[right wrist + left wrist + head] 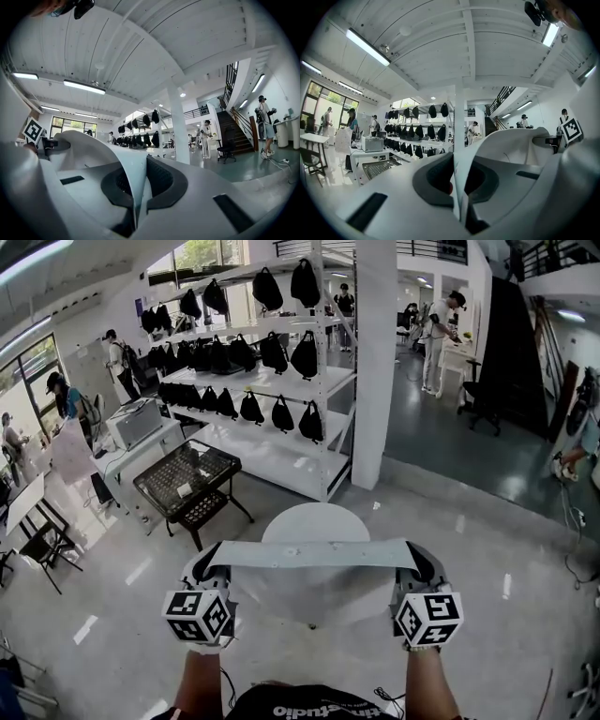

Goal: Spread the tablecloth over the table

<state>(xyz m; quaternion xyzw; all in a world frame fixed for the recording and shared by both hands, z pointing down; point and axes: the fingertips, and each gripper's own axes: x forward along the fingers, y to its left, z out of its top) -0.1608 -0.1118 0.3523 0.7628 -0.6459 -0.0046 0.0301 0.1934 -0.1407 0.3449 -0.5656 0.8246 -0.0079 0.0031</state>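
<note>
A pale grey tablecloth (309, 554) is stretched taut between my two grippers, its top edge level and the rest hanging down in front of me. Beyond and below it stands a small round white table (315, 518). My left gripper (208, 562) is shut on the cloth's left corner. In the left gripper view the cloth (462, 185) is pinched between the dark pads and sweeps off to the right. My right gripper (420, 563) is shut on the right corner. The right gripper view shows the cloth (135, 185) clamped and running off left.
A white shelving rack (272, 442) hung with black bags stands behind the table. A black mesh trolley (187, 482) is at the left, a white pillar (375, 362) just right of the rack. A desk (141, 442) and several people stand farther off.
</note>
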